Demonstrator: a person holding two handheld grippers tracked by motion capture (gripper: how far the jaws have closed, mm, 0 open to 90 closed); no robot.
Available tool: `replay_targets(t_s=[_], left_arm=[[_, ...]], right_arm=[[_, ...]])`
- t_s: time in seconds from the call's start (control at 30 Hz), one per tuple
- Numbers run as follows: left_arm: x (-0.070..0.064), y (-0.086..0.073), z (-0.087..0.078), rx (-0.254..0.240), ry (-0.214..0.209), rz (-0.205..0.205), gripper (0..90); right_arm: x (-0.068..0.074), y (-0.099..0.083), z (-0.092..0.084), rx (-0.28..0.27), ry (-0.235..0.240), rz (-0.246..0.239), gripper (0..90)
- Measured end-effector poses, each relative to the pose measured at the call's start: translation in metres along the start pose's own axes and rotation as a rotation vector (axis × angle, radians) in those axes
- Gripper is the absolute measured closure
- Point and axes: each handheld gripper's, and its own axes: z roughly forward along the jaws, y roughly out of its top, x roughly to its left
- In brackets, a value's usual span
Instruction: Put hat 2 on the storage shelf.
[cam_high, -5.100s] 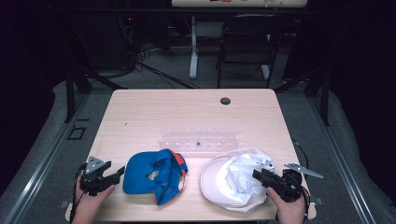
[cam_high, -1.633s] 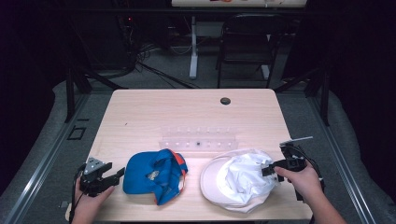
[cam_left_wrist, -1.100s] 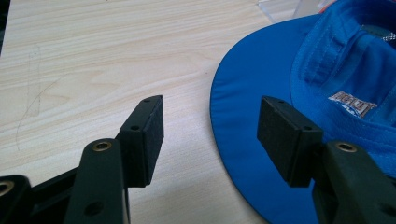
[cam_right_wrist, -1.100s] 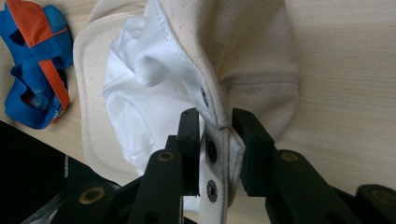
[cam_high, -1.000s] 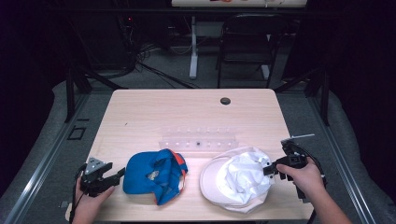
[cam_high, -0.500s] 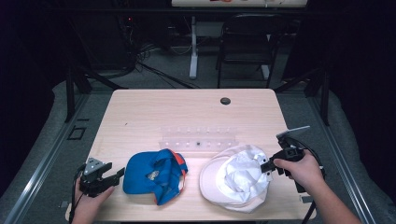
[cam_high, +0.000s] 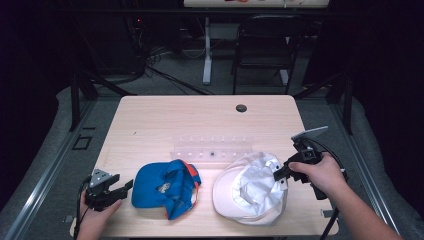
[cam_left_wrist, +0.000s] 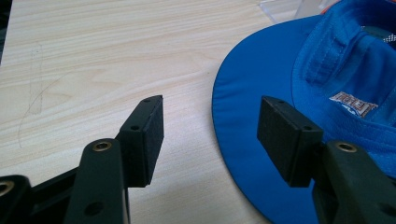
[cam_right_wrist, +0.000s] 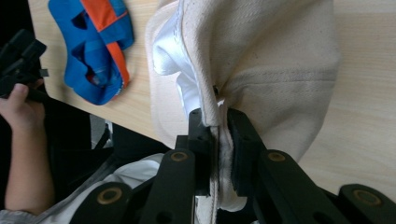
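Observation:
A white cap (cam_high: 252, 190) lies on the front right of the table, its lining upward. My right gripper (cam_high: 280, 173) is shut on the cap's back edge and holds that edge lifted; in the right gripper view the cream fabric (cam_right_wrist: 261, 60) is pinched between the pads (cam_right_wrist: 215, 140). Its jaws have just been closing on that fabric. A blue and orange cap (cam_high: 167, 186) lies at the front centre-left. My left gripper (cam_high: 122, 187) rests just left of it, open; in the left gripper view the blue brim (cam_left_wrist: 252, 107) sits past the right pad (cam_left_wrist: 285, 135), with nothing between the jaws.
A clear plastic rack (cam_high: 212, 147) lies across the middle of the table (cam_high: 175, 120), behind both caps. A dark round hole (cam_high: 241, 108) marks the far side. Beyond the table stand a chair and cables on the floor.
My right gripper has closed on the white cap's back edge and risen, pulling the crown up and toward the right. The left gripper and the blue cap have stayed still.

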Motion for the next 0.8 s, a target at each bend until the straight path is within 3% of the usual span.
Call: replay_targets(t_s=[0.13, 0.33, 0.47, 0.63, 0.73, 0.8], left_arm=[[0.000, 0.000, 0.000, -0.001, 0.000, -0.002, 41.9], [0.000, 0.000, 0.000, 0.007, -0.002, 0.002, 41.9], [0.000, 0.000, -0.001, 0.007, -0.004, 0.002, 41.9], [0.001, 0.000, -0.001, 0.005, -0.005, 0.000, 41.9], [0.001, 0.001, -0.002, 0.009, -0.003, 0.001, 41.9], [0.001, 0.001, -0.002, 0.009, -0.003, 0.002, 41.9]], right_arm=[[0.007, 0.001, -0.004, -0.005, 0.007, 0.017, 81.3], [0.022, 0.004, -0.011, 0.025, -0.045, 0.010, 81.4], [0.040, 0.007, -0.017, 0.047, -0.072, 0.012, 81.5], [0.052, 0.008, -0.022, 0.067, -0.062, 0.005, 81.6], [0.061, 0.008, -0.023, 0.061, -0.028, 0.020, 81.6], [0.068, 0.008, -0.024, 0.057, 0.020, 0.022, 81.6]])
